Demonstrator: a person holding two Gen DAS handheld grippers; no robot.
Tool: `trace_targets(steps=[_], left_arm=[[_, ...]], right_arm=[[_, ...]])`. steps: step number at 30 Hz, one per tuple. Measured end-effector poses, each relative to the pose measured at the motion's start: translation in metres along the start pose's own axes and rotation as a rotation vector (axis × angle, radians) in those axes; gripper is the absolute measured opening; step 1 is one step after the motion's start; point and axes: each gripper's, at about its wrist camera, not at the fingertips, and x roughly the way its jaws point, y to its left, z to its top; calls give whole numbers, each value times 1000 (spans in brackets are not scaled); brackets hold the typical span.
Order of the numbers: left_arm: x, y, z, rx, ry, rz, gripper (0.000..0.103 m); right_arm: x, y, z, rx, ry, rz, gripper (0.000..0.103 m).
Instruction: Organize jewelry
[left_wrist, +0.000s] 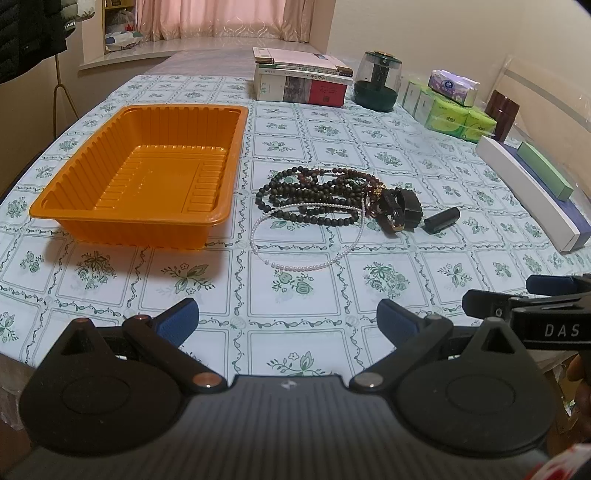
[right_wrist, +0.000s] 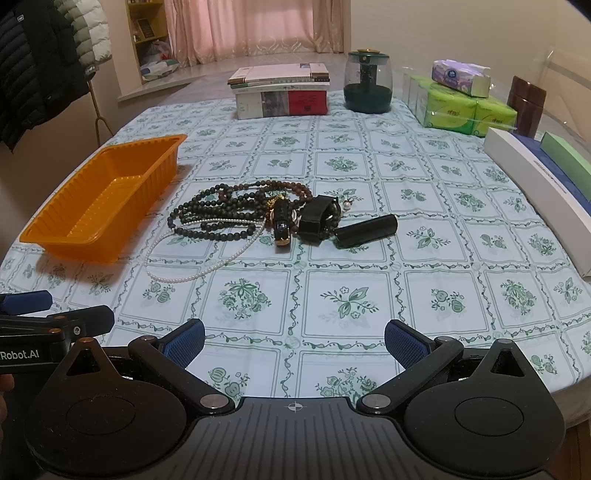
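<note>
While both claws hover over the near edge of the tabletop (left_wrist: 369, 147), neither grips anything: the left claw (left_wrist: 287, 320) has its blue-padded fingers spread wide with only patterned cloth between them, and the right claw (right_wrist: 294, 339) stands equally wide and empty. Each claw also shows at the margin of the other's view, side by side and apart.

Toward the left edge of the tabletop sits an orange tray (left_wrist: 144, 221), with nothing inside it. Just beside its right wall, not touching it, lies the jewelry pile: dark bead strands (left_wrist: 306, 192) tangled in loops, a white pearl necklace (left_wrist: 295, 266) whose loop trails out toward the near edge, a black watch (right_wrist: 282, 225) with a gold-coloured end, and a black strap (right_wrist: 314, 216) resting against the beads. A short black cylinder (right_wrist: 365, 229) lies on its side at the pile's right end.

Along the far edge stand stacked books (right_wrist: 282, 92) and a dark green jar (right_wrist: 367, 81). At the far right corner are green tissue packs (right_wrist: 461, 110), and long flat boxes (right_wrist: 546, 192) line the right edge.
</note>
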Motion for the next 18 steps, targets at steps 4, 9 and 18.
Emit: trace_targets(steps=[4, 9, 18], left_arm=[[0, 1, 0, -5, 0, -1, 102], [-3, 16, 2, -49, -16, -17, 100], [-21, 83, 22, -179, -106, -27, 99]], right_arm=[[0, 0, 0, 1, 0, 1, 103], [1, 1, 1, 10, -6, 3, 103], [8, 14, 7, 27, -34, 70, 103]])
